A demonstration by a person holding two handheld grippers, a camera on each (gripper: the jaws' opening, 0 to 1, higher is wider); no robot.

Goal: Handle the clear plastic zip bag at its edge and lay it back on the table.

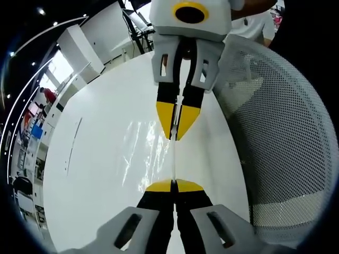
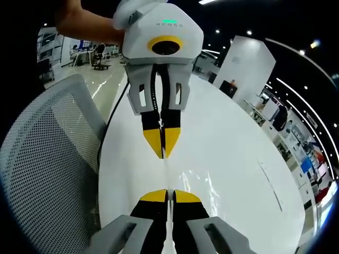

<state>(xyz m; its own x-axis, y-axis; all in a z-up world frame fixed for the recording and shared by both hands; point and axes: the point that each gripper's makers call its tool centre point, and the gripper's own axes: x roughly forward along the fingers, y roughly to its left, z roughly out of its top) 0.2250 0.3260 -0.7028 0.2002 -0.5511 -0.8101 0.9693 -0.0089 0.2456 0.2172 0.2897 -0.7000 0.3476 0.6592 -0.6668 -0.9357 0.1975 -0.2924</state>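
The clear plastic zip bag (image 1: 140, 151) hangs over the white table (image 1: 90, 180), visible mostly as glints. Its thin top edge runs taut between two grippers that face each other tip to tip. My left gripper (image 1: 174, 183) rises from the bottom of the left gripper view, its yellow tips shut on that edge. Opposite, my right gripper (image 1: 177, 135) is shut on the same edge. In the right gripper view, the right gripper (image 2: 169, 193) pinches the bag (image 2: 200, 184) from below and the left gripper (image 2: 163, 153) pinches it from above.
A white mesh chair back (image 1: 280, 143) stands close beside the table edge, also seen in the right gripper view (image 2: 47, 164). A person's hand (image 2: 85, 24) holds the left gripper. Office desks and people are far behind the table (image 2: 238, 153).
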